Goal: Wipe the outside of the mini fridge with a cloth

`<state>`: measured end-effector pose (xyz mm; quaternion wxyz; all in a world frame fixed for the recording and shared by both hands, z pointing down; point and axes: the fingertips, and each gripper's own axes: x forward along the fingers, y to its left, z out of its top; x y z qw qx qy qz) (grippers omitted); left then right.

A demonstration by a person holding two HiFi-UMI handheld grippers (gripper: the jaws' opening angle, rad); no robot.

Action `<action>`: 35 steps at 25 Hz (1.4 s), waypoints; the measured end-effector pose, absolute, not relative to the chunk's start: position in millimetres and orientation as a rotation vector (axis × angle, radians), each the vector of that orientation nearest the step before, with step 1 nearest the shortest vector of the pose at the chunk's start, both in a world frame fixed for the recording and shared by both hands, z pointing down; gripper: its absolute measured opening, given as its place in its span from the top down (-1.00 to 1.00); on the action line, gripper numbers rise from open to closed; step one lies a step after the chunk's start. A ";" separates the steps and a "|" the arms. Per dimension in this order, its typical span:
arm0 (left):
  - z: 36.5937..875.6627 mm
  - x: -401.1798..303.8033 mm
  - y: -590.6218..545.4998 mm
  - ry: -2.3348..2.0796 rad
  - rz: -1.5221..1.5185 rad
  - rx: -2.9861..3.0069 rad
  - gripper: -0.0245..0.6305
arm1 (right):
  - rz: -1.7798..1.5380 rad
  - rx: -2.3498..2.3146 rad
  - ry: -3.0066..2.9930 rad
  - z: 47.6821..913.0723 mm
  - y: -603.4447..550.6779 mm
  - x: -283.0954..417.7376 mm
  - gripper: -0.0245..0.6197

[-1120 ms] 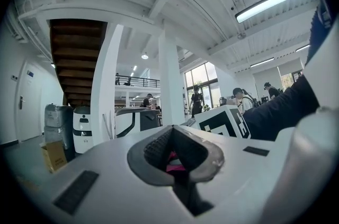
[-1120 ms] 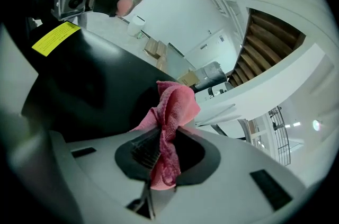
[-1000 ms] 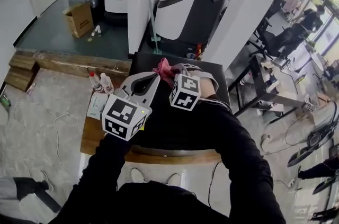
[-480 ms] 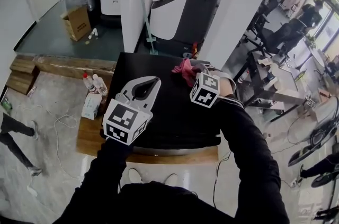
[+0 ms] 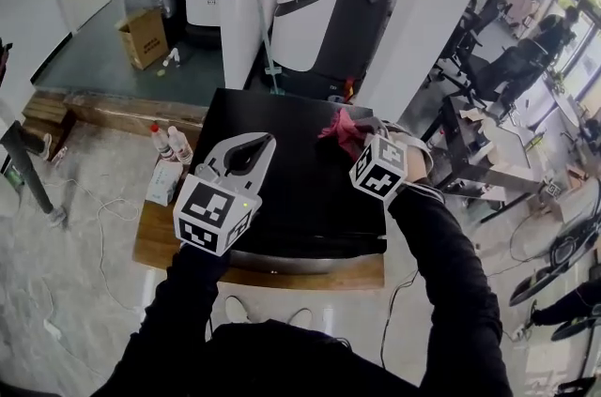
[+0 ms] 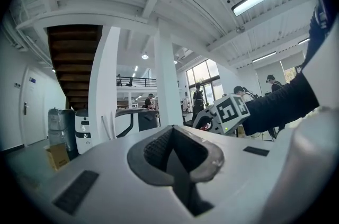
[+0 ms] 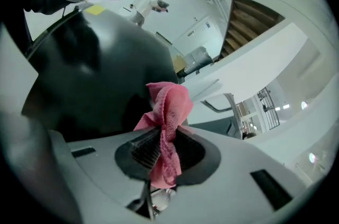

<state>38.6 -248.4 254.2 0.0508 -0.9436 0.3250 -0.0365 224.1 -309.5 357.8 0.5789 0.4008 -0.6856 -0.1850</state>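
1. Mini fridge (image 5: 291, 193): black and box-shaped, seen from above in the head view. It stands on a wooden worktop (image 5: 164, 245), which shows along the fridge's near and left sides. In the right gripper view the fridge's dark top (image 7: 90, 80) fills the left of the frame.

2. Cloth (image 5: 338, 129): pink, crumpled, bunched. It sits over the far right part of the fridge top, just ahead of the right gripper. In the right gripper view the cloth (image 7: 168, 112) rises from between the jaws and folds over toward the dark surface. Whether it presses on the fridge cannot be told.

3. Right gripper (image 5: 362, 140): jaws clamped on the cloth, with a strip of fabric running down between them (image 7: 159, 153). It is held at the fridge's far right edge, with its marker cube toward the person.

4. Left gripper (image 5: 246, 153): jaws together, nothing between them (image 6: 175, 157). It is over the left half of the fridge top and points away from the person. Contact with the top cannot be told. Its own view looks out level across the room and catches the right gripper's marker cube at the right.

5. 2 bottles (image 5: 169, 144): clear with red caps, upright on the worktop, just left of the fridge.

6. Small pale packet (image 5: 165, 184): on the worktop, just beside the bottles, on their near side.

7. Cardboard box (image 5: 141, 35): open, on the grey floor beyond, well apart from the fridge.
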 end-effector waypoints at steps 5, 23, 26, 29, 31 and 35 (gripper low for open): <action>238.3 0.0 -242.9 1.097 -0.113 -2.790 0.91 | -0.606 0.877 -1.762 303.7 -270.1 113.7 0.72; 278.5 -103.1 -210.6 1.318 -0.188 -2.772 0.91 | -0.663 0.483 -1.899 376.5 -217.8 -90.4 0.72; 281.4 -83.6 -204.0 1.263 -0.196 -2.798 0.91 | -0.657 0.496 -1.886 377.4 -212.8 -78.2 0.72; 280.6 -56.7 -198.1 1.198 -0.194 -2.819 0.91 | -0.630 0.522 -1.865 378.7 -210.1 -52.5 0.72; 278.2 -35.2 -194.7 1.149 -0.189 -2.832 0.91 | -0.606 0.549 -1.847 379.4 -208.8 -27.6 0.72; 272.3 7.5 -187.7 1.054 -0.185 -2.860 0.91 | -0.545 0.606 -1.808 377.4 -203.1 28.5 0.72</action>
